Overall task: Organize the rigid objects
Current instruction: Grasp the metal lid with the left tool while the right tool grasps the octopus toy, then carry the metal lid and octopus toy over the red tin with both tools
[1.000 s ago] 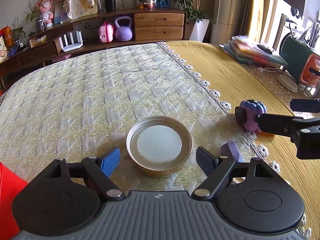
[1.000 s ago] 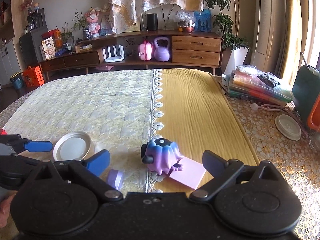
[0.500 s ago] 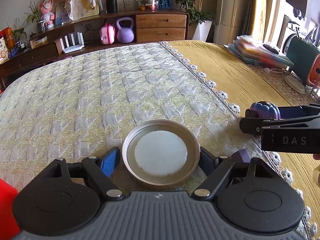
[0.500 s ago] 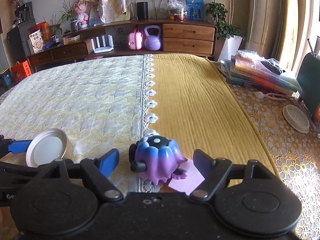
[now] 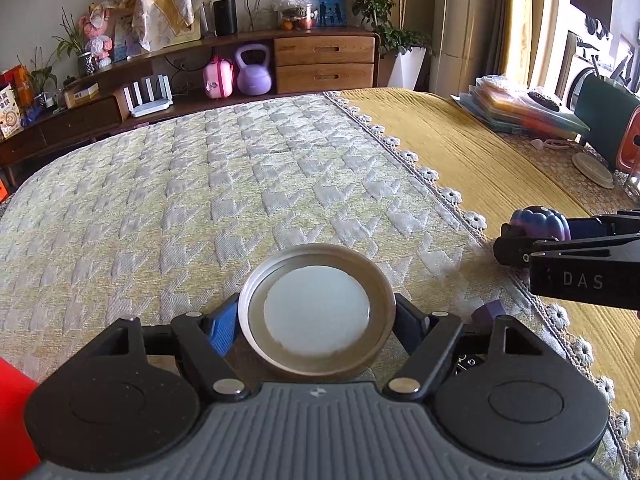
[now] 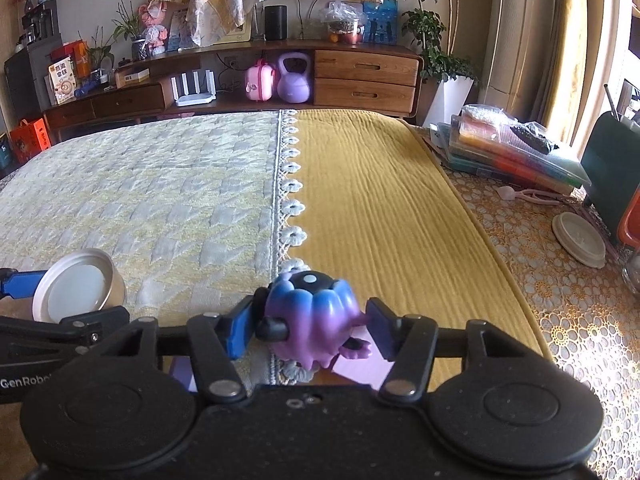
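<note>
My left gripper [image 5: 316, 320] is shut on a round metal tin with a white disc inside [image 5: 317, 310]; its fingers press the rim on both sides. The tin also shows at the left of the right wrist view [image 6: 78, 285]. My right gripper [image 6: 310, 326] is shut on a blue-and-purple octopus toy [image 6: 310, 322], which the left wrist view shows at the right [image 5: 540, 222]. A small purple block [image 5: 490, 312] lies by my left gripper. A pink flat square [image 6: 362, 368] lies under the toy.
The patterned cloth [image 5: 200, 200] meets a yellow cloth [image 6: 380, 208] along a lace trim. A stack of folders [image 6: 512, 152] and a white lid [image 6: 578, 234] lie at the right. A red object [image 5: 12, 412] is at the near left.
Both grippers moved forward around their objects and closed: the left on the tin, the right on the octopus toy.
</note>
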Motion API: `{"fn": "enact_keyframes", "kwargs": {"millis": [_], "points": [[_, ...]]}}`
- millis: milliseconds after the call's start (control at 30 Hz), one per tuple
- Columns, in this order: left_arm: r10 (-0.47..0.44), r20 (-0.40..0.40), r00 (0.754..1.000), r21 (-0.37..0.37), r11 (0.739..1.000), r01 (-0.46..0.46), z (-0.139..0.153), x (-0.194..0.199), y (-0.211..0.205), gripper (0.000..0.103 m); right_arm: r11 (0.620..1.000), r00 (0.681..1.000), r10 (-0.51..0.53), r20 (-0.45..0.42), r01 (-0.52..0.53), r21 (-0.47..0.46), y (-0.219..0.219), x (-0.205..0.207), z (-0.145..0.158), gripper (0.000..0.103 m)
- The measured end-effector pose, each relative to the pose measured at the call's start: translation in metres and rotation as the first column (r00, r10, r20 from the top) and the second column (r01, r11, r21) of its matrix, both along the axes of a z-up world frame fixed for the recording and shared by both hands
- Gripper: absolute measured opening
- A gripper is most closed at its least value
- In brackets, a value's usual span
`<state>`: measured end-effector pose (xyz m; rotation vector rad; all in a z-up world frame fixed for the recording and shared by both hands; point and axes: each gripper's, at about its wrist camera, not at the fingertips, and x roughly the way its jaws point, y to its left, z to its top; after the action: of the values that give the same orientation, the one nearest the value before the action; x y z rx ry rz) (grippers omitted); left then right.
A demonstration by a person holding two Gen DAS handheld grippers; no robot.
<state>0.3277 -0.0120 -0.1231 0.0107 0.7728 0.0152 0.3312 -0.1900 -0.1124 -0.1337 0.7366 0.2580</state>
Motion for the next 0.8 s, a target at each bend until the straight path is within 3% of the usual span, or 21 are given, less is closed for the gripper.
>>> {"fn": "enact_keyframes", "kwargs": {"millis": [467,800], "points": [[0.007,0.013,1.000,-0.028,1.000,-0.007,0.041,-0.034,0.008,0.077,0.997,1.000,0.024,-0.002,-0.024,0.074,-0.004,-0.046,0.042,0.058],[0.003,0.026,1.000,-0.023,1.000,-0.002,0.082,-0.086,0.023,0.077,0.990,0.997,0.076,0.029,-0.079,0.117,0.009,-0.100,0.081,0.058]]}}
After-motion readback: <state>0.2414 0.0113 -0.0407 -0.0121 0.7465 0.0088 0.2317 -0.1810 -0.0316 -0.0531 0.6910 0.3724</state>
